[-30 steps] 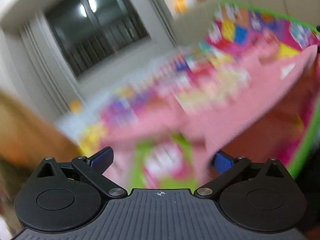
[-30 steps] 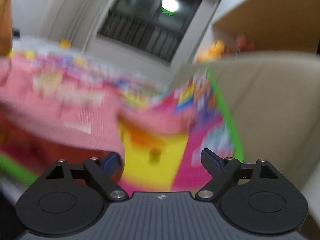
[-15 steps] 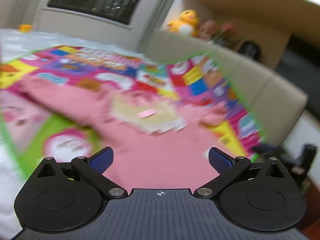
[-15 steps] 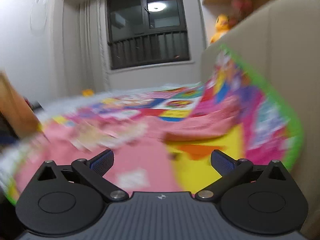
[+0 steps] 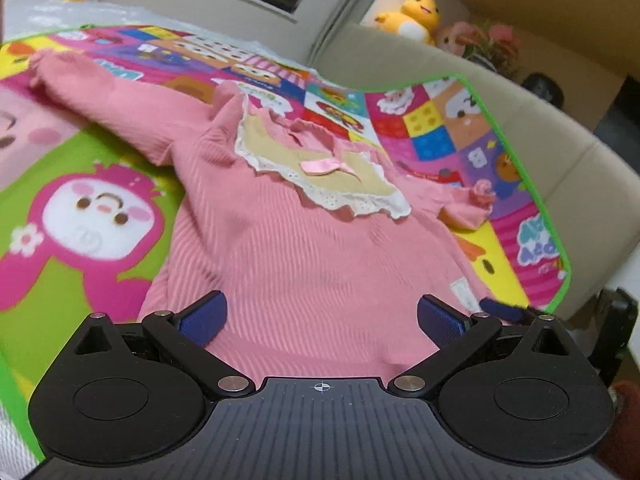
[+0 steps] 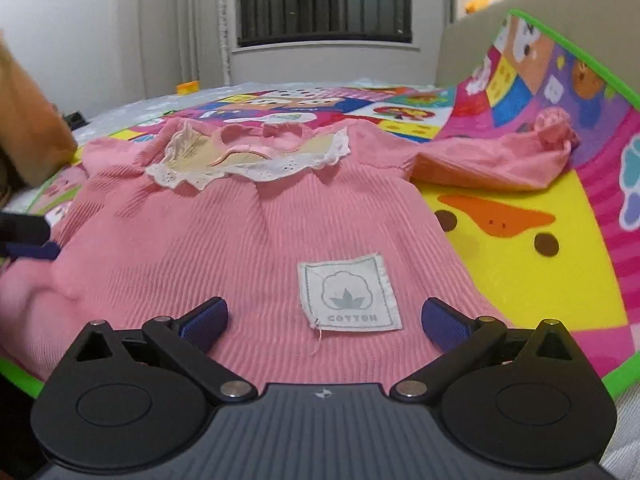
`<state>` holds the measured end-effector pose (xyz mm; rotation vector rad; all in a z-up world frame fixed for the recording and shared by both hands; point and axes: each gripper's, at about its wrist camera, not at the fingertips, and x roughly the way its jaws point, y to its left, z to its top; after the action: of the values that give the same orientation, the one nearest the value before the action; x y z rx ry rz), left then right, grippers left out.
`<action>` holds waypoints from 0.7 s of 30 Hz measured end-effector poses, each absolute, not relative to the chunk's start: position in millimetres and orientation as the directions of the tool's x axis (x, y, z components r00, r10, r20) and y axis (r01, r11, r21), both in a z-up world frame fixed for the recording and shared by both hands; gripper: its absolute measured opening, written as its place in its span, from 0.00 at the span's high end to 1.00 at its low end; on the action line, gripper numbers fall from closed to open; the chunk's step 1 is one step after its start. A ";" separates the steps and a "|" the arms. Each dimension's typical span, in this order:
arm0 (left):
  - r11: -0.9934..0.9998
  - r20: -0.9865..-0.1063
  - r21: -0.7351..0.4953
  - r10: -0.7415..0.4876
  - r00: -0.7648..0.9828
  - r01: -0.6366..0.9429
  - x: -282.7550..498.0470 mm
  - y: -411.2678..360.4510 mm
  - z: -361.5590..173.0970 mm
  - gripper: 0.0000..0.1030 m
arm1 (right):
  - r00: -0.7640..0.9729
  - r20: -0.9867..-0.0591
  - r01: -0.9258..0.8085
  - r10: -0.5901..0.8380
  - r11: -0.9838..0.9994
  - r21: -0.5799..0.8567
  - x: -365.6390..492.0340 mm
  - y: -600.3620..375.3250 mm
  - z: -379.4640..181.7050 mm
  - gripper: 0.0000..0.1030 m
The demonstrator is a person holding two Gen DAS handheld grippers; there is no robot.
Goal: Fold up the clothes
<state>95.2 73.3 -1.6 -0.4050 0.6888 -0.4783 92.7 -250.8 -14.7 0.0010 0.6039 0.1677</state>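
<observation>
- Since half a second ago, both cameras have steadied and dropped nearer the pink garment (image 5: 288,240); blur has cleared, and the hem now fills the space between each pair of fingers.
- Pink garment (image 6: 224,248): child's long-sleeved top, ribbed knit, lying front-up and spread flat on the play mat (image 5: 92,168).
- Collar (image 5: 320,172): beige panel edged with white eyelet frill; a small satin pink bow (image 5: 326,166) sits at its centre.
- Sleeves: one stretched out to the far left in the left wrist view; the other (image 6: 492,160) lies out to the right, its gathered cuff resting where the mat climbs the sofa (image 5: 540,132).
- Label (image 6: 350,292): square white woven patch near the hem, printed with a cotton boll and the word COTTON; a loose thread hangs from it.
- Play mat (image 6: 520,248): glossy, bright cartoon print, green border; its right edge bends up against the beige sofa.
- Left gripper (image 5: 320,316): jaws spread wide over the hem, blue pads holding nothing.
- Right gripper (image 6: 322,318): jaws spread wide over the hem beside the label, holding nothing.
- Yellow plush toy (image 5: 412,14): on the ledge behind the sofa.
</observation>
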 end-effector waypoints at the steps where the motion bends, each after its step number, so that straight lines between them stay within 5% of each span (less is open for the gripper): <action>1: 0.814 -0.501 -0.512 -0.542 0.675 0.273 95.4 73.0 -0.4 0.00 | 0.812 -0.561 -0.149 0.160 0.987 0.066 93.1 -253.3 -14.8 0.00; 10: 0.847 -0.565 -0.461 -0.510 0.649 0.265 99.9 60.3 6.1 0.00 | 0.812 -0.572 -0.081 0.118 0.993 0.089 87.4 -248.5 -13.0 0.00; 21: 0.865 -0.577 -0.418 -0.488 0.656 0.276 89.6 50.4 5.8 0.00 | 0.718 -0.695 -0.117 0.029 0.990 -0.081 104.8 -225.2 -1.8 0.00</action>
<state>89.6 50.4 5.8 -0.3074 0.7380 -0.4406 104.8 -225.2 -1.8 -0.1220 0.7657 0.0809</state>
